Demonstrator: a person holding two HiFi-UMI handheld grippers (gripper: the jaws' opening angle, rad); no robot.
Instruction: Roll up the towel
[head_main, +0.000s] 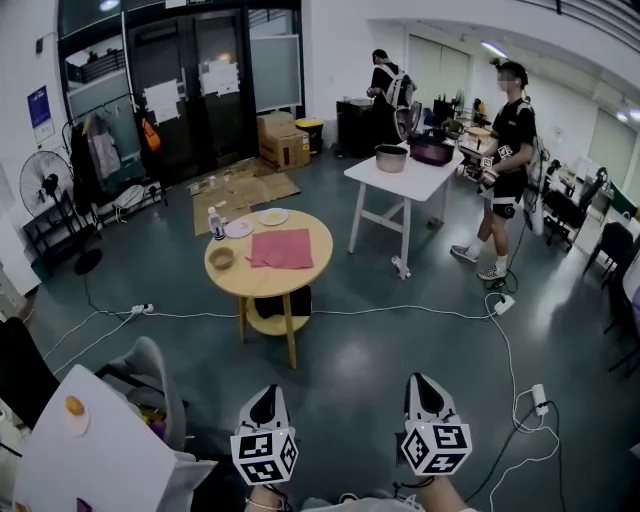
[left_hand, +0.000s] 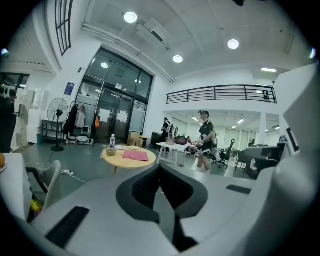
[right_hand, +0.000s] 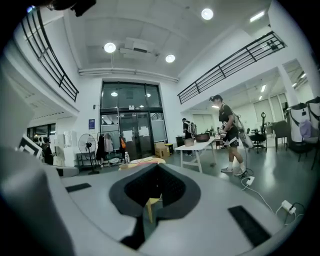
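A pink towel (head_main: 280, 248) lies flat and unrolled on a round wooden table (head_main: 318, 262) in the middle of the room, well ahead of me. Both grippers are held low at the bottom of the head view, far short of the table. My left gripper (head_main: 265, 395) is shut with nothing in it, and so is my right gripper (head_main: 424, 381). In the left gripper view the towel (left_hand: 136, 155) shows small on the table (left_hand: 120, 163) beyond the closed jaws of the left gripper (left_hand: 161, 169). The right gripper (right_hand: 157, 168) half hides the table (right_hand: 148, 160) in its own view.
On the round table also stand a small bowl (head_main: 221, 257), a bottle (head_main: 216, 224) and two plates (head_main: 239, 228). A white table (head_main: 400, 180) with pots stands behind it, with a person (head_main: 508, 150) beside it. Cables (head_main: 400, 308) cross the floor. A white surface (head_main: 100, 450) is near left.
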